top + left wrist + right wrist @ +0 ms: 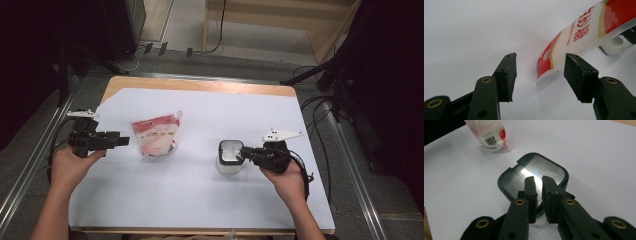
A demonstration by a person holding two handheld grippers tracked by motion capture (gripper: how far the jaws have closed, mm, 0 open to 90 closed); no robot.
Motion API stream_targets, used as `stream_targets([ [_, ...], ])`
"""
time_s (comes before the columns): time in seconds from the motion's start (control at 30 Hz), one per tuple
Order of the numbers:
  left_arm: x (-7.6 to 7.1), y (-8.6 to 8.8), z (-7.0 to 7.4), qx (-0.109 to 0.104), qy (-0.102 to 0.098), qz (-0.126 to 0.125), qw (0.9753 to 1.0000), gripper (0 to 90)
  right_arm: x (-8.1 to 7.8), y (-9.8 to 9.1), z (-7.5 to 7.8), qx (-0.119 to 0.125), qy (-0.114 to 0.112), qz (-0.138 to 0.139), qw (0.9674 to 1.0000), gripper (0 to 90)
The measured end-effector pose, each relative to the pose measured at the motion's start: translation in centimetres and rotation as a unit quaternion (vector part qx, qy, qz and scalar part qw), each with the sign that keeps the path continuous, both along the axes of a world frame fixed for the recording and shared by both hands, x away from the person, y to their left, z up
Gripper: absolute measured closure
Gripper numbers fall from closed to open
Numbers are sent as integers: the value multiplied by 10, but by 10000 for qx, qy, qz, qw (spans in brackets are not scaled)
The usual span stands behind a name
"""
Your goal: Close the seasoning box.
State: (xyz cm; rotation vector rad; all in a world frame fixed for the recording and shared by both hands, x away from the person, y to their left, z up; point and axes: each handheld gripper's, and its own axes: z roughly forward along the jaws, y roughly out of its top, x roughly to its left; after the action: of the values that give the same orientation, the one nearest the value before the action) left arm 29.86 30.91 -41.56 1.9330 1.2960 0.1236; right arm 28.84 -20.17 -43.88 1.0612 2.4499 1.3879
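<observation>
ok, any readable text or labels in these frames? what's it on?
Pouch: red Japanese characters along the white band, not surely readable at this angle; the small line beside them is too blurred.
Pouch back, right gripper view: barcode, digits too small.
Container lid: no text.

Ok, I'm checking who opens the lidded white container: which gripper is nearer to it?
Right. The right gripper sits over the container's black-rimmed lid, jaws nearly together. The left gripper is far off, beside the red and white pouch.
</observation>
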Motion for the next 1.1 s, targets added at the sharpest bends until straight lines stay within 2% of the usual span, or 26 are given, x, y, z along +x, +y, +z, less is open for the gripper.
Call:
stream_targets([
  [0.23, 0, 0, 0, 8, -4, 15, 10000, 442, 0, -3, 0, 97, -112, -45, 9999, 666],
  [0.3, 0, 0, 0, 9, -7, 16, 10000, 441, 0, -5, -1, 59, -159, -98, 9998, 606],
  [0.43, -1, -1, 1, 27, -77, 20, 10000, 440, 2, -8, -2, 135, -207, -162, 9996, 492],
  [0.63, 0, -1, 0, 55, -83, 28, 9999, 440, 4, -15, -5, 131, -338, -297, 9989, 385],
  [0.97, 3, -2, -1, 101, -64, 24, 9999, 437, 7, -35, -11, -4, -503, -681, 9964, 342],
  [1.1, 3, -2, -2, 186, -77, 7, 9998, 437, 8, -44, -14, 30, -373, -780, 9962, 334],
])
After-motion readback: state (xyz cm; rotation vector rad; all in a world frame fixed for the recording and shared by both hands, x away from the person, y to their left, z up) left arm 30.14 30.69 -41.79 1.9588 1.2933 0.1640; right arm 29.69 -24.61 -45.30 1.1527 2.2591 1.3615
